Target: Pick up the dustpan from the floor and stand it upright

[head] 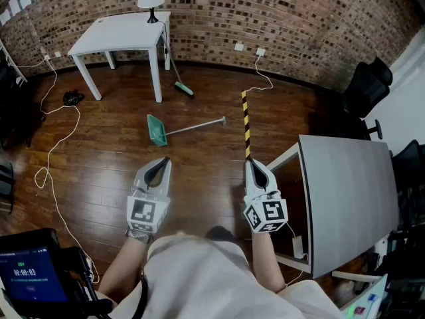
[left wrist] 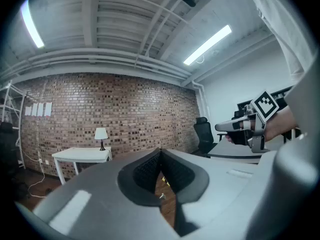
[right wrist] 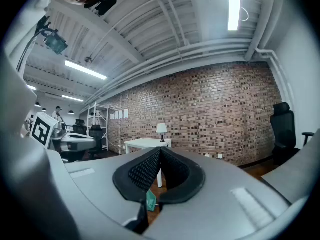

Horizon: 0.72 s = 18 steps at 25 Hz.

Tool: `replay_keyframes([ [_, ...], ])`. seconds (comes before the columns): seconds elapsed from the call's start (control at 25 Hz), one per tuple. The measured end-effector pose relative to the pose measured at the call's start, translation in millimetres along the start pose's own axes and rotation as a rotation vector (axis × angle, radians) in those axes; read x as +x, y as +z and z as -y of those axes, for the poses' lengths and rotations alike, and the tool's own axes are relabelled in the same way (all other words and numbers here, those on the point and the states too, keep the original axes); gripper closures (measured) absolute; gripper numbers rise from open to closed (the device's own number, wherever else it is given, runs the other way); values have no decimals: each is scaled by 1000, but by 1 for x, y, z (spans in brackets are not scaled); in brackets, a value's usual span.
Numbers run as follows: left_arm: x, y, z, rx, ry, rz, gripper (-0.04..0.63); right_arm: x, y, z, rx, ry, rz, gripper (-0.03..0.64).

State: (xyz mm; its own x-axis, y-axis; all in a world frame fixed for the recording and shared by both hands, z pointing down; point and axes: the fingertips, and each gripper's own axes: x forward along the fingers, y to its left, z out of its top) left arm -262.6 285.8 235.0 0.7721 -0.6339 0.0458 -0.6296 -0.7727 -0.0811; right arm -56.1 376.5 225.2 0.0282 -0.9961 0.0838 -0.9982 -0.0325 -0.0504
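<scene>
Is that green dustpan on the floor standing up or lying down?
Lying down. The dustpan rests on the wooden floor with its handle stretched flat along the boards.

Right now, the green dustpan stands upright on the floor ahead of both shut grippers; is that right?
Not quite: the head view shows the green dustpan lying flat on the floor, ahead of the shut left gripper and right gripper.

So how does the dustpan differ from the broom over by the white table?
The dustpan lies flat on the open floor; the broom stands tilted against the white table. In the head view the dustpan is nearer, the broom farther back. Both have green heads and long handles.
</scene>
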Motion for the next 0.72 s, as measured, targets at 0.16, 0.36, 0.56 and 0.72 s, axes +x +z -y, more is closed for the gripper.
replay_keyframes([
  [0.16, 4, -6, -17, -7, 18, -7, 594, 11, -1, 1, -2, -9, 3, 604],
  [0.36, 26, -9, -29, -2, 17, -9, 594, 31, 0, 18, 3, -28, 11, 604],
  [0.56, 67, -20, -31, 23, 5, -16, 594, 71, -11, 49, 8, -10, 16, 604],
  [0.72, 119, -20, -46, 3, 27, 23, 594, 126, -21, 89, 40, 1, 25, 604],
])
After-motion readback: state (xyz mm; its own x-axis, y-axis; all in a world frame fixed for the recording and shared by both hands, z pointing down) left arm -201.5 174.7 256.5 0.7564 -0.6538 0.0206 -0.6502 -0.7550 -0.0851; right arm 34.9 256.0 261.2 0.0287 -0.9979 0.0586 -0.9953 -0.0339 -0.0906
